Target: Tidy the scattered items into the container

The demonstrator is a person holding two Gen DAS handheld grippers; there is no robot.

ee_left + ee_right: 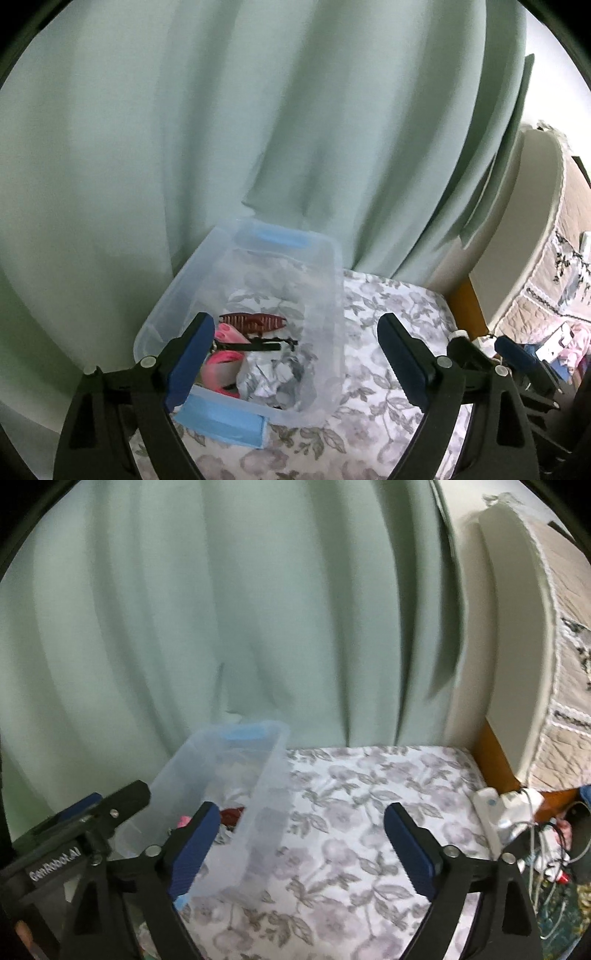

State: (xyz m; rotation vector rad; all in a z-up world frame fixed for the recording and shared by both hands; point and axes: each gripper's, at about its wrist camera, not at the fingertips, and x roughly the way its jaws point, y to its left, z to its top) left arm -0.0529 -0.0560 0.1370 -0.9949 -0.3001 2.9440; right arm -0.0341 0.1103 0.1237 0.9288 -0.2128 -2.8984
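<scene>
Where green curtain (221, 129) hangs beyond both wide-open, empty tools (295, 354) (297, 843), clear box (325, 295) holds hair clip (253, 320), crumpled paper (266, 376).

the left wrist camera sits just behind the left gripper (295, 354), close above the clear bin (325, 258) on the flowered bed cover (388, 314), and looks down into it, facing the green curtain (221, 129). the right wrist camera, behind the right gripper (297, 838), faces the same curtain from further right, over the bare cover. both views share the bin, the cover, the curtain and the headboard (509, 646); each catches the other gripper at its edge.
</scene>
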